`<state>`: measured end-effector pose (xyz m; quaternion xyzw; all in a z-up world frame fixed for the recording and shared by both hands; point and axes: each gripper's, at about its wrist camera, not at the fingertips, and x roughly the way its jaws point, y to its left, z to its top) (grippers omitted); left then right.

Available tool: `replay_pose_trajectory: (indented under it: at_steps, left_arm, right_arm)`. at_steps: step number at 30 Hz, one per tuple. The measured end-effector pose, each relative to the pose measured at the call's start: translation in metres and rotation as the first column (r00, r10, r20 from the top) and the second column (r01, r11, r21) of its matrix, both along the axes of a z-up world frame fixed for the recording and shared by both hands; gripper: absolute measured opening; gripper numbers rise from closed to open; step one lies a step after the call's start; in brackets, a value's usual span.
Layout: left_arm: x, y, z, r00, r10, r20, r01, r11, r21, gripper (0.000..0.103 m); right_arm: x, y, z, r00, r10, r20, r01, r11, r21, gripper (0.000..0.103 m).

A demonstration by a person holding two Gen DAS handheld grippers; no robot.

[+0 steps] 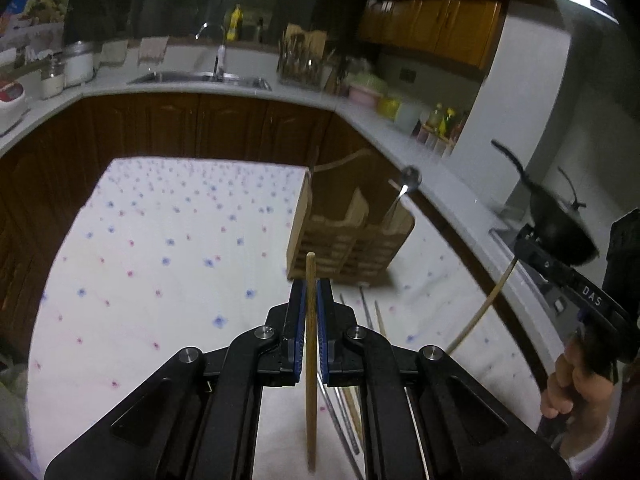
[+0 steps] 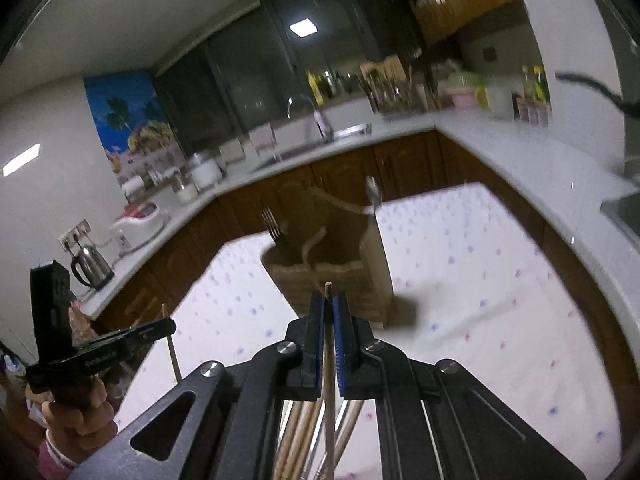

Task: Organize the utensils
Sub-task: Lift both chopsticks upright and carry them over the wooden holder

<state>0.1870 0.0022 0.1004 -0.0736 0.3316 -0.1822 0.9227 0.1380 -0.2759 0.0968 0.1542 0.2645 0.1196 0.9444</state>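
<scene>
chopsticks are the worry in both views. in the left wrist view, the left hand-held gripper [image 1: 311, 292] sits at lower centre, its blue pads pinching a single wooden chopstick [image 1: 310, 360] that stands nearly upright, its top just clear of the pads and its long tail hanging below. the wooden utensil caddy [image 1: 348, 236] stands right of centre on the floral-clothed tabletop [image 1: 160, 260], with a metal spoon [image 1: 408, 184] leaning out of its far right compartment. loose chopsticks [image 1: 360, 340] lie on the cloth just behind the pads. the grip looks light and narrow, so the stick could pivot or slip out. at the right edge, the right hand-held gripper's stick [image 1: 496, 292] angles downward.

in the right wrist view, the right hand-held gripper [image 2: 329, 300] at lower centre is pressed onto a thin bamboo chopstick [image 2: 329, 360], tip peeping above the pads, with the caddy [image 2: 332, 272] just beyond and a fork [image 2: 273, 226] standing in its left compartment. more sticks [image 2: 300, 432] lie below. the frame is blurred, so a fast approach may miss the slot, strike the rim and tip the caddy. the left hand-held gripper [image 2: 168, 326] appears at lower left.
</scene>
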Motion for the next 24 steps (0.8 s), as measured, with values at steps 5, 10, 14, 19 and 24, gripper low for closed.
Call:
replay_pose_trajectory:
  at_steps: [5,10,14,19,24]
  left_arm:
    - [-0.005,0.003,0.014,0.999,0.011,0.042,-0.011,1.000,0.001,0.004]
    - [-0.002,0.005,0.019,0.998,0.022,0.060,-0.022,1.000,-0.002,0.004]
    - [0.000,0.006,0.026,0.997,0.029,0.078,-0.028,1.000,-0.009,0.005]
    - [0.005,0.004,0.037,0.994,0.032,0.105,-0.030,0.999,-0.019,0.004]
    - [0.013,0.000,0.055,0.989,0.038,0.145,-0.033,0.999,-0.032,0.004]
  right_arm:
    - [0.000,-0.001,0.015,0.999,-0.013,0.042,0.013,1.000,-0.011,0.005]
    - [0.002,-0.002,0.019,0.999,-0.013,0.051,0.014,1.000,-0.009,0.004]
    - [0.002,-0.007,0.019,0.998,-0.016,0.057,0.016,1.000,-0.002,0.004]
    - [0.005,-0.010,0.024,0.997,-0.027,0.074,0.027,1.000,-0.002,0.004]
    - [0.013,-0.014,0.034,0.993,-0.049,0.103,0.049,0.999,0.002,0.004]
